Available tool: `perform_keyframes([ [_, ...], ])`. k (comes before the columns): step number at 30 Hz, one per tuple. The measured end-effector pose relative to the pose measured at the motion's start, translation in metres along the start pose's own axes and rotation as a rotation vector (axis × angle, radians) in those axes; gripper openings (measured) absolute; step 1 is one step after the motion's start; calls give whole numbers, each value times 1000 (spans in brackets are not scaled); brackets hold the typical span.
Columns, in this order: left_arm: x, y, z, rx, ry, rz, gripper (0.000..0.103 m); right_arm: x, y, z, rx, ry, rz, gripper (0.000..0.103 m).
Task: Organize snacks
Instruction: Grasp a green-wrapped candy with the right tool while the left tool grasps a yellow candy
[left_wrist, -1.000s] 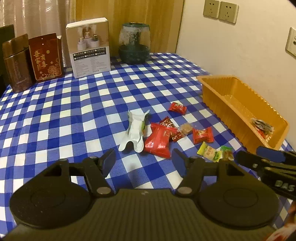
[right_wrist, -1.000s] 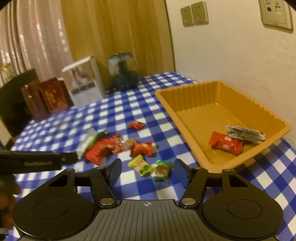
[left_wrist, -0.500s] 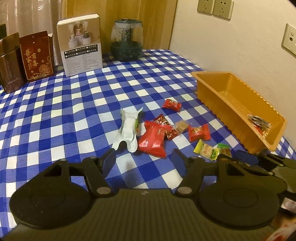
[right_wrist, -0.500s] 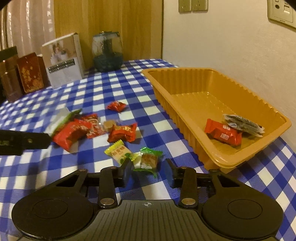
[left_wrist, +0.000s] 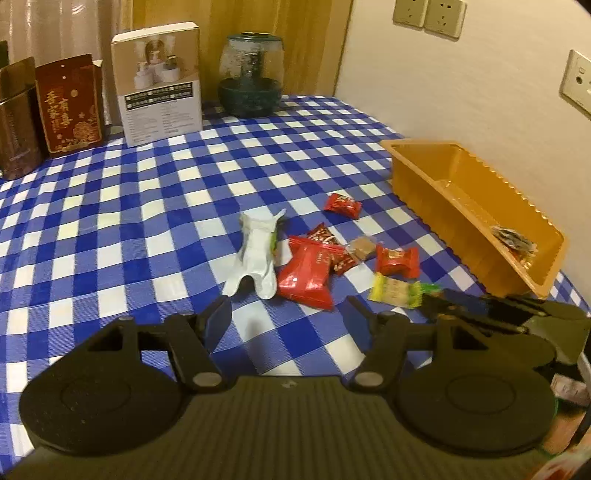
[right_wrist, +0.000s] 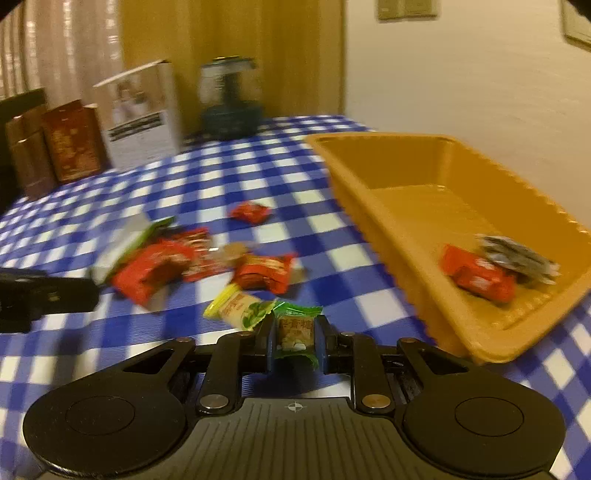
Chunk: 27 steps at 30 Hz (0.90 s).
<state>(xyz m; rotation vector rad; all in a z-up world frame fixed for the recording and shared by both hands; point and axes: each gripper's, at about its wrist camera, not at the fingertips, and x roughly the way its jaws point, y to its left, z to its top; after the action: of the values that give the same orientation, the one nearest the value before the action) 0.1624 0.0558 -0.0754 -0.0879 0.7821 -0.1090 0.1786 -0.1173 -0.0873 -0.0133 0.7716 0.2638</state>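
My right gripper (right_wrist: 295, 341) is shut on a green-wrapped candy (right_wrist: 295, 328) just above the checked cloth. A yellow-green candy (right_wrist: 238, 308) lies right beside it. Further left, several red snack packets (right_wrist: 155, 269) and a white packet (left_wrist: 256, 254) lie in a loose pile. The orange tray (right_wrist: 417, 173) on the right holds a red packet (right_wrist: 478, 277) and a grey one (right_wrist: 517, 258). My left gripper (left_wrist: 286, 319) hangs open over bare cloth, short of the big red packet (left_wrist: 308, 273), nothing between its fingers. In the left wrist view the right gripper (left_wrist: 439, 302) shows by the yellow-green candy (left_wrist: 393, 290).
At the table's back stand a white box (left_wrist: 159, 99), a red box (left_wrist: 70, 107), a brown tin (left_wrist: 16, 125) and a dark glass jar (left_wrist: 251, 74). A wall with sockets (left_wrist: 426, 14) runs along the right, close behind the tray.
My right gripper came down and forward onto the green candy and closed on it. The left gripper stayed where it was, still open.
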Motion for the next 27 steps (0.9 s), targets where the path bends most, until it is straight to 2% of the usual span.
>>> perform_keyframes([
  [5, 1, 0, -1, 17, 2, -46, 63, -1, 11, -2, -44, 18, 160, 22],
  [7, 2, 1, -1, 11, 6, -55, 63, -4, 15, -3, -54, 24, 186, 22],
  [12, 7, -3, 0, -1, 25, -107, 62, -13, 6, -7, -23, 36, 117, 22],
  [16, 13, -15, 3, 5, 27, -146, 51, -18, -7, -11, -2, 33, 61, 22],
  [22, 28, -36, 6, 43, 30, -158, 36, -20, -19, -10, 31, 28, 27, 22],
  [27, 42, -49, 8, 59, 26, -131, 35, -21, -22, -11, 36, 25, 14, 22],
])
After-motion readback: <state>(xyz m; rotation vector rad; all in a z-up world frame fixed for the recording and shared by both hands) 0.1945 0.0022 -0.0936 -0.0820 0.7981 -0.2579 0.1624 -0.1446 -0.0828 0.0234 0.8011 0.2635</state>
